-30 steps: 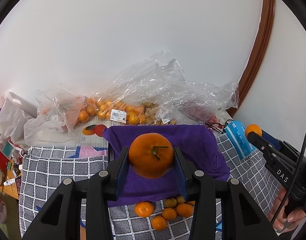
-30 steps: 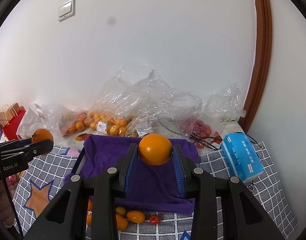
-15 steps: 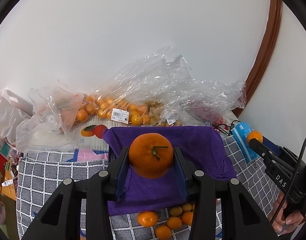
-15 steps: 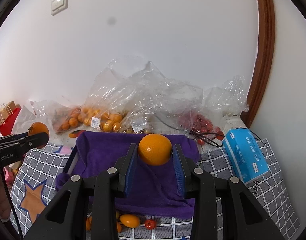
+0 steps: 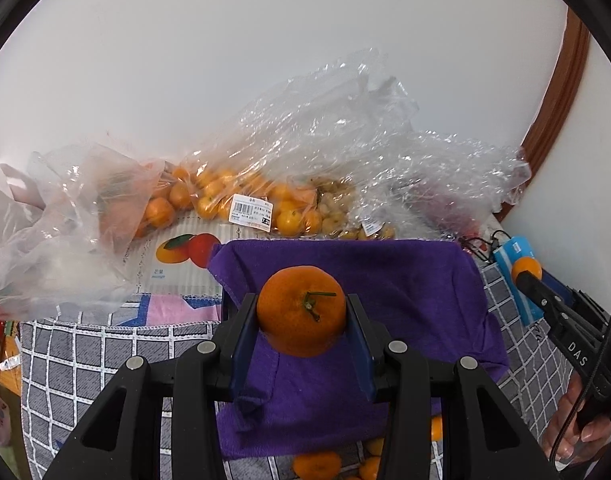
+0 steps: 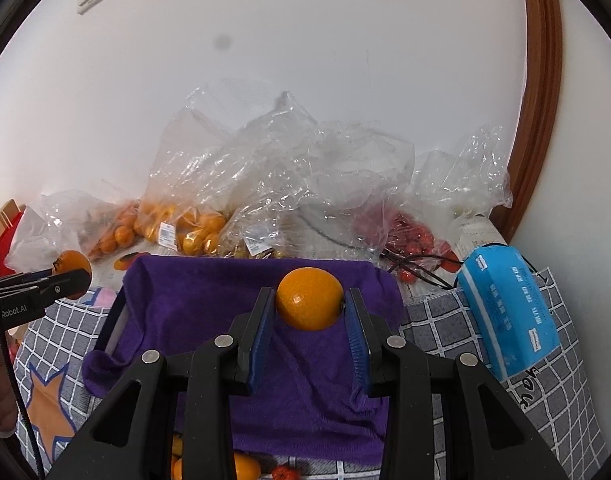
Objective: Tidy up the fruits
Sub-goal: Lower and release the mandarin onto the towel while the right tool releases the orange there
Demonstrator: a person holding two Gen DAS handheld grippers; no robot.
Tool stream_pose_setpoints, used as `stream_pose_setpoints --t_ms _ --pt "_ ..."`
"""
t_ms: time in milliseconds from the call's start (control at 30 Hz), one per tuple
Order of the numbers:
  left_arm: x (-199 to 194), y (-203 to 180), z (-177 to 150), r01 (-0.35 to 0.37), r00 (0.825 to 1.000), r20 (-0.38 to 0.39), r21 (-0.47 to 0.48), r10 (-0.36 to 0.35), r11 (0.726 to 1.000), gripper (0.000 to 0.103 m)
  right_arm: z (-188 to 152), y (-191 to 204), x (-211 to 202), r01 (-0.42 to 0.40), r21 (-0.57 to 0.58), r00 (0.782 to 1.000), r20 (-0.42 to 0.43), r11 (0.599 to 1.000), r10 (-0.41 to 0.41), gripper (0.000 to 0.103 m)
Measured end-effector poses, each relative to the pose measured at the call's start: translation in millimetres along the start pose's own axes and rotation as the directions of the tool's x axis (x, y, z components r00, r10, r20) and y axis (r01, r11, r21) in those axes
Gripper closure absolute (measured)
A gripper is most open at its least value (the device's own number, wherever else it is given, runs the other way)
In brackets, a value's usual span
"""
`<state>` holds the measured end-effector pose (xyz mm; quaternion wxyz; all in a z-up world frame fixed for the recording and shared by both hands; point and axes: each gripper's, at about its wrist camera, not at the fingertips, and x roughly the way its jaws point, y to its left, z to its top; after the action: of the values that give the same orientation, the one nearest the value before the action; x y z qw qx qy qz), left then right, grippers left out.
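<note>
My left gripper [image 5: 302,312] is shut on a dark orange tangerine [image 5: 301,310] with a green stem, held above the purple cloth [image 5: 405,280]. My right gripper [image 6: 309,300] is shut on a smooth orange [image 6: 309,298], also above the purple cloth [image 6: 209,292]. Each gripper shows at the edge of the other's view, the right one in the left wrist view [image 5: 525,274] and the left one in the right wrist view [image 6: 71,270]. Loose small oranges [image 5: 317,464] lie on the checked cloth in front of the purple cloth.
Clear plastic bags of oranges [image 5: 225,200] and red fruit [image 6: 409,232] are piled against the white wall behind the cloth. A blue tissue pack [image 6: 509,308] lies at the right. A grey checked tablecloth [image 5: 85,360] covers the table. A wooden door frame [image 6: 541,80] stands at the right.
Both grippers have moved forward and lower toward the purple cloth, each still holding its fruit. The loose oranges in front have slid toward the bottom of both views.
</note>
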<state>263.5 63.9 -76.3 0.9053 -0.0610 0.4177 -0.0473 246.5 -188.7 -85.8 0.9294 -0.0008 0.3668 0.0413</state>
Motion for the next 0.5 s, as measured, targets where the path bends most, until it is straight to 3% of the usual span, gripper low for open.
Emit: stream_pose_setpoints --t_ms 500 --pt "42 3 10 0.01 0.998 -0.054 -0.008 -0.011 1.0 0.063 -2 -4 41 -0.021 0.0 0.999 -0.049 1.0 0.021 0.068"
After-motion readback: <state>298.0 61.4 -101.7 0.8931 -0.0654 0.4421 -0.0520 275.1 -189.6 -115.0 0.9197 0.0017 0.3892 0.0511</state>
